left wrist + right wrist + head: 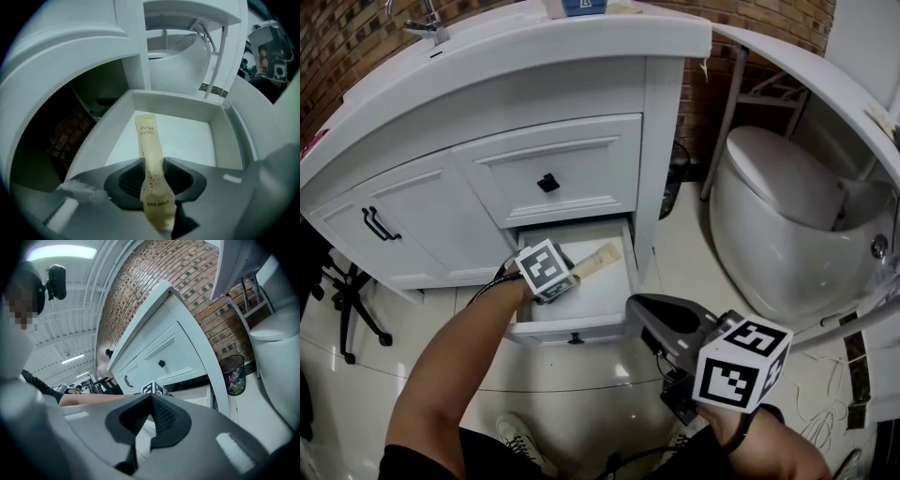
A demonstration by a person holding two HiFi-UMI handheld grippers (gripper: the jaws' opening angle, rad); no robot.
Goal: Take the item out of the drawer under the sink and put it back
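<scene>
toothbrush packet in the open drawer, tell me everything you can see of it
The toothbrush packet is a long, narrow, flat sachet, pale cream and paper-like, printed "TOOTH BRUSH" at its far end and "HIGH-END" at its near end, with small red dots between. It lies in the open white drawer, its far end on the floor toward the back wall. Its near end sits between the open jaws of the left gripper. The pads flank its edges; whether they touch it is unclear.
</scene>
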